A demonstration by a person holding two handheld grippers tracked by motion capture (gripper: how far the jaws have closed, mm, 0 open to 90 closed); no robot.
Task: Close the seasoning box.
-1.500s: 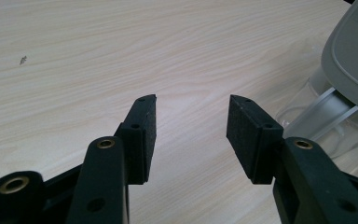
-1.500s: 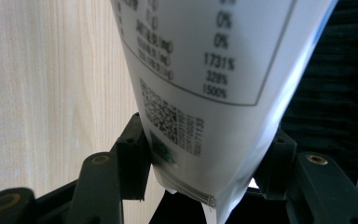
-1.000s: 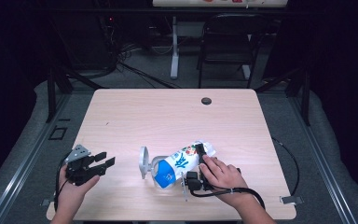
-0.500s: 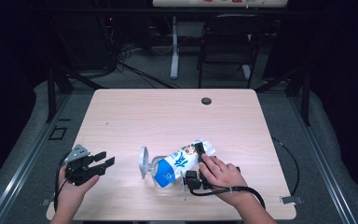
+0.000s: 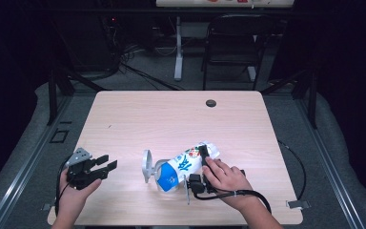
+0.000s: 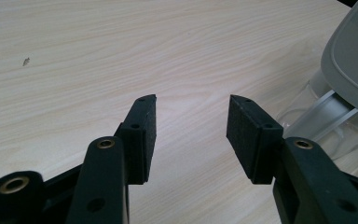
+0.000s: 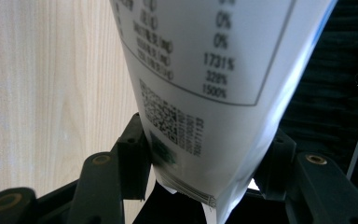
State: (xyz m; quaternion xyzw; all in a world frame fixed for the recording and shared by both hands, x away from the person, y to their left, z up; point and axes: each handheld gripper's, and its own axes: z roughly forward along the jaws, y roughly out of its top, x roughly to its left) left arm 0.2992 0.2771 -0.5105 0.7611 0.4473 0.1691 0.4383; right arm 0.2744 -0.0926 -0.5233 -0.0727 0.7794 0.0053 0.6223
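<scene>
A white and blue printed pouch (image 5: 183, 165) lies tilted on the wooden table (image 5: 171, 119), and its blue end meets a clear container (image 5: 161, 177) with an open grey lid (image 5: 147, 165). My right gripper (image 5: 199, 167) is shut on the pouch's other end. In the right gripper view both jaws press the sides of the pouch (image 7: 200, 93) near its sealed edge, at my right gripper (image 7: 205, 154). My left gripper (image 5: 106, 165) rests open near the table's front left, pointing toward the container. The left gripper view shows my left gripper (image 6: 191, 123) with nothing between its jaws, and the lid (image 6: 354, 60) and container (image 6: 314, 116) at right.
A black round grommet (image 5: 211, 103) sits near the table's far edge. A dark chair (image 5: 233, 43) and floor cables (image 5: 138, 67) lie behind the table. The right gripper's cable (image 5: 295, 162) loops off the table's right edge.
</scene>
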